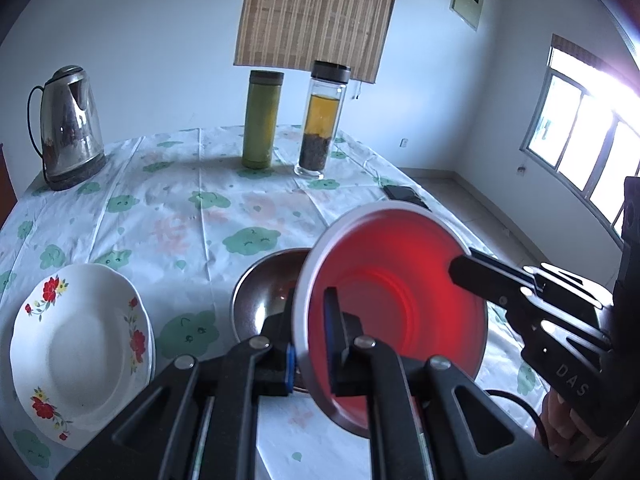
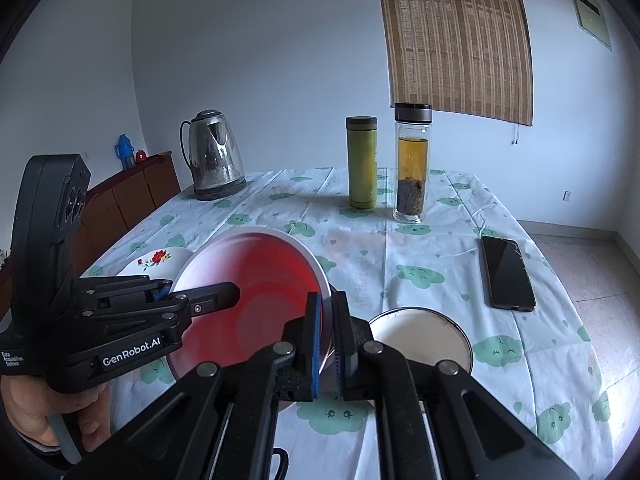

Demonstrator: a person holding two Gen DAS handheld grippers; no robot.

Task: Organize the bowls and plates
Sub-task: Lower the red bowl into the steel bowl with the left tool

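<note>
**Red bowl held from both sides above the table**

We hold the red bowl [image 1: 396,304] tilted in the air, just above the steel bowl [image 1: 260,300] that sits on the tablecloth [image 1: 180,216]. Our left gripper [image 1: 312,340] is clenched on the red bowl's near rim, one finger inside and one outside. Our right gripper [image 2: 328,344] is clamped on the opposite rim in the same way, and each gripper shows in the other's camera.

Taking the steel bowl as our landmark: the flowered plate [image 1: 80,356] lies to its left on the cloth, well apart. A white enamel bowl [image 2: 424,344] rests just to its right. Beyond it, toward the far edge, stand a green flask [image 1: 262,120] and a glass tea bottle [image 1: 320,120] side by side. The kettle [image 1: 70,128] stands at the far left, and a phone [image 2: 506,274] lies to the far right.
</note>
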